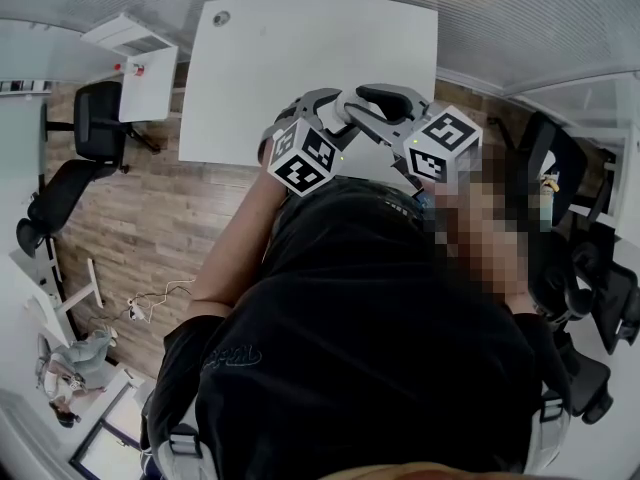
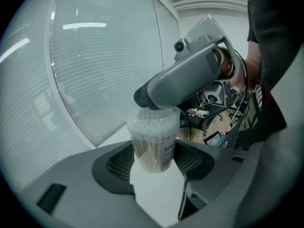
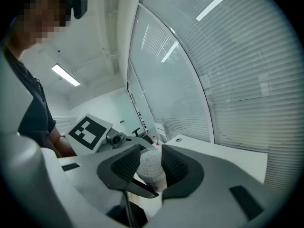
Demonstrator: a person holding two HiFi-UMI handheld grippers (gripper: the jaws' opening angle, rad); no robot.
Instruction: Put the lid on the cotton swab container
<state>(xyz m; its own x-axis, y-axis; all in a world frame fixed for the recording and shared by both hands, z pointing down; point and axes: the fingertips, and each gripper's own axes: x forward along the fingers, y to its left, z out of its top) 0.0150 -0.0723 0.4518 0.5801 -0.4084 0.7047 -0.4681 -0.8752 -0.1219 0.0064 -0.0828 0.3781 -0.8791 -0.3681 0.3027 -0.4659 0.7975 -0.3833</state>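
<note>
The cotton swab container (image 2: 153, 148) is a clear round tub packed with swabs. It stands upright between the pads of my left gripper (image 2: 154, 152), which is shut on its body. A clear lid (image 2: 153, 123) sits on its top. My right gripper (image 3: 151, 164) comes in from above, and its pads press on both sides of the lid (image 3: 151, 161), through which the white swab tips show. In the left gripper view one right finger (image 2: 175, 82) lies across the lid. In the head view both grippers (image 1: 350, 108) meet near the person's chest, and the container is hidden there.
A white table (image 1: 300, 68) stands below and ahead of the grippers. Office chairs (image 1: 95, 118) and a small cabinet (image 1: 135, 48) stand at the left on the wooden floor. A glass wall with blinds (image 2: 95, 70) runs behind.
</note>
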